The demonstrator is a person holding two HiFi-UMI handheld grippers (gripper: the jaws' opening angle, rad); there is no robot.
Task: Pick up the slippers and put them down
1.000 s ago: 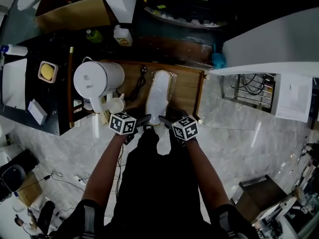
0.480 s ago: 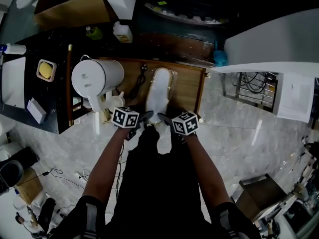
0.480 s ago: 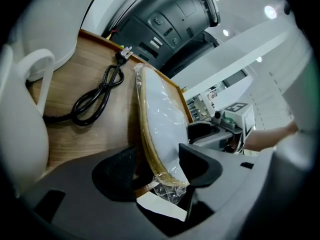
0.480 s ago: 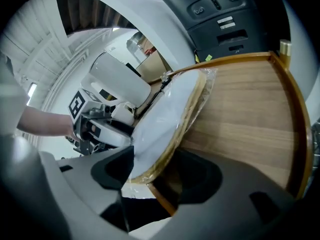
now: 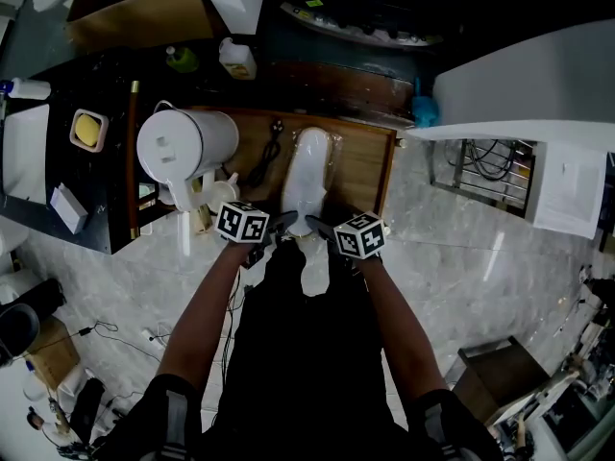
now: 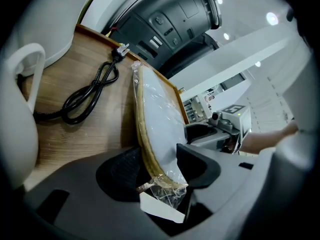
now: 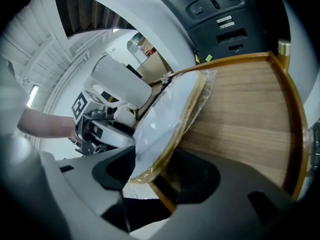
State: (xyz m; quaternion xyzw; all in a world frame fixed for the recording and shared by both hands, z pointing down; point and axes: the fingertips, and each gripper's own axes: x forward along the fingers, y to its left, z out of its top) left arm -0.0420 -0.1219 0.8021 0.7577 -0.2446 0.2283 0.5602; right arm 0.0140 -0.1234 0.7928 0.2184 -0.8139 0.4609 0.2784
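The slippers (image 5: 309, 176) are a flat white pair with tan soles, sealed in clear wrap. They lie on the wooden desk (image 5: 360, 171) and run from its near edge towards its far edge, just right of the black cord (image 5: 264, 166). Expect them to be very light, soft and bendy, and expect the wrap to slip and crinkle. Take them by the stiffer sole edge at the near end, one gripper on each side.

The head view shows your left gripper (image 5: 281, 229) and right gripper (image 5: 319, 229) meeting at that near end, but not the jaws. The left gripper view shows its jaws apart around the heel edge (image 6: 150, 159), and they have just been closing in. The right gripper view shows the same on its side (image 7: 150, 164), with no firm pinch visible yet. Only the head view shows the kettle (image 5: 183, 147) near the left edge.
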